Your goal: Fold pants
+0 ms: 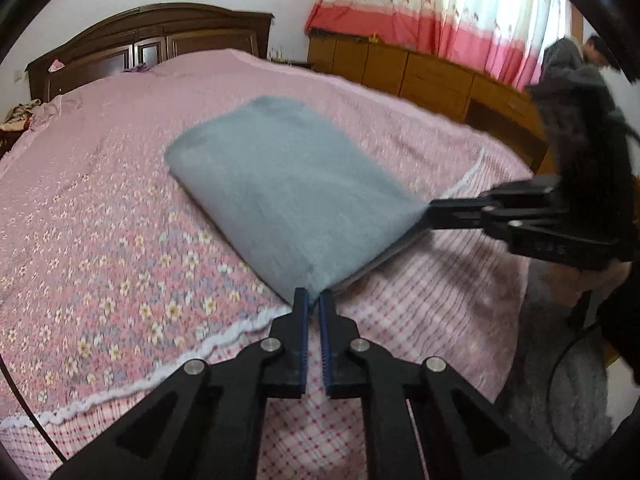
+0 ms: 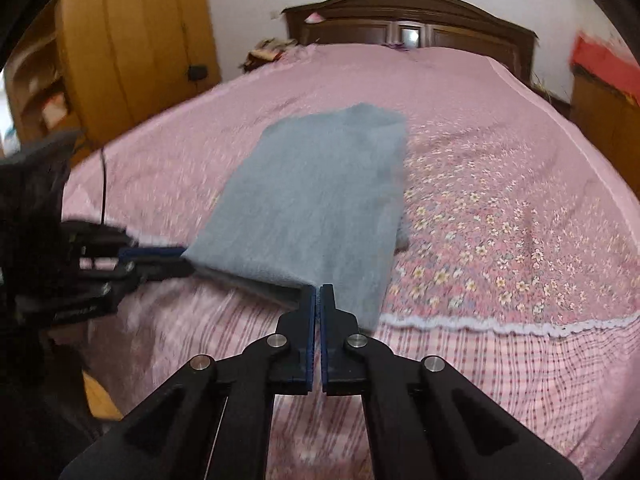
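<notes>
With both of my grippers pinching the near edge of the pants (image 1: 280, 184), everything about the coming move depends on how that grey bundle runs away from me: its long axis stretches from my fingertips up the bed (image 1: 100, 208) toward the headboard (image 1: 152, 36), so any fold has to carry the near end forward along that line. I see the left gripper (image 1: 313, 300) clenched on the near left corner, its blue pads nearly together with a tuck of grey cloth caught between the tips. I see the right gripper (image 2: 318, 294) clamped shut on the other near corner, cloth meeting its tips at the fold edge; from the left view it reaches in sideways from the right and bites the same edge. Neither hand is really nearer, as both sit at the same short end, one corner each.

The pants lie already doubled into a thick oblong on the pink flowered bedspread, the far end resting flat, the near end lifted slightly off the checked sheet (image 2: 480, 380) below the lace trim. The stacked layers show at the near edge between my two grips. I judge the next step is a fold of this near end over the far half, and I would need both corners to travel evenly or the layers will skew. A person stands by the curtain (image 1: 440, 12), well apart from the work
</notes>
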The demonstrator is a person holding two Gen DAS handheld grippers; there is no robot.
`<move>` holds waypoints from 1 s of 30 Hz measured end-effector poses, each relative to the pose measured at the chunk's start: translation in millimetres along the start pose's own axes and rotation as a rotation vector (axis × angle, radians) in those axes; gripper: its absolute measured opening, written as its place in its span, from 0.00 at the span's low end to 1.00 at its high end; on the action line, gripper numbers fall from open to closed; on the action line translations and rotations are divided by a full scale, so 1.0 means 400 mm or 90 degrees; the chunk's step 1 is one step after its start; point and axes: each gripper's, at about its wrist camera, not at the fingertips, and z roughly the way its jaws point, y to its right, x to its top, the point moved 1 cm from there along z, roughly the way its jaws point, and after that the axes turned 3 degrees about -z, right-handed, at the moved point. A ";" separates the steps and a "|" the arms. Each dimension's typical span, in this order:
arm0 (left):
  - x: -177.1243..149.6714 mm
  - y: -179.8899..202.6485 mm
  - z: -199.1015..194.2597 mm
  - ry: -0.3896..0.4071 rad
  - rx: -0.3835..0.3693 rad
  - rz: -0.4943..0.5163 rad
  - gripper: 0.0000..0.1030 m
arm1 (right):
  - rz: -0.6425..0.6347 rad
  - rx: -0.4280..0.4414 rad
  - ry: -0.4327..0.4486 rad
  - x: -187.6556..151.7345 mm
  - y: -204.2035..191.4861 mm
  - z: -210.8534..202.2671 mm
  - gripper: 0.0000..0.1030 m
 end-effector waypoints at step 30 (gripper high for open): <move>0.243 -0.412 0.245 -0.141 -0.218 -0.408 0.40 | -0.140 -0.134 0.093 0.114 -0.247 0.109 0.16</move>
